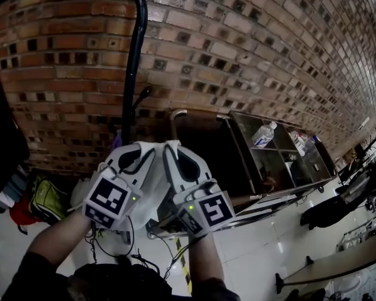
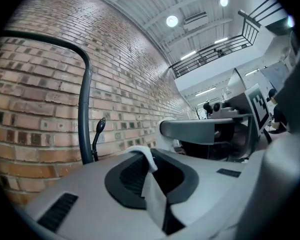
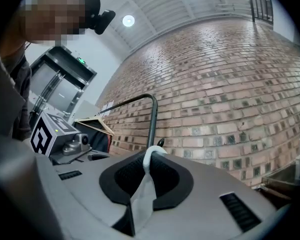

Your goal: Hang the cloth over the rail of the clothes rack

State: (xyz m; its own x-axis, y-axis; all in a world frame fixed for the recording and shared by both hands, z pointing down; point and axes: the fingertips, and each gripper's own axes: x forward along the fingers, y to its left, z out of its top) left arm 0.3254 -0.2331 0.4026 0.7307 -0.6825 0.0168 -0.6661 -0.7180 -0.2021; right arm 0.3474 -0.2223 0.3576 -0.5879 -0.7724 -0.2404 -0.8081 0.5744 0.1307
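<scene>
Gripping the cloth: both tongs are clamped shut on a thin white cloth point(image 1: 151, 196), each pinching a folded edge of it between its dark pads.
Cloth in the left gripper view: a narrow white fold point(image 2: 152, 194) stands up out of the closed jaws and curls over at the top.
Cloth in the right gripper view: the same kind of fold point(image 3: 142, 194) rises from the closed jaws and ends in a small loop.
Cloth position: held up in the air between the two tongs, in front of the rack and not over its rail.
Left gripper point(image 1: 136, 155): raised, just beside the right one, marker cube facing the head camera.
Right gripper point(image 1: 183, 158): raised at about the same height, also pointing toward the wall.
Rack rail: a black curved metal tube point(image 1: 138, 36) rising behind the tongs.
Background: red brick wall point(image 1: 238, 42) close behind the rack.
Right of the rack: a metal shelf unit point(image 1: 282, 168) holding a clear plastic bottle point(image 1: 263, 133).
</scene>
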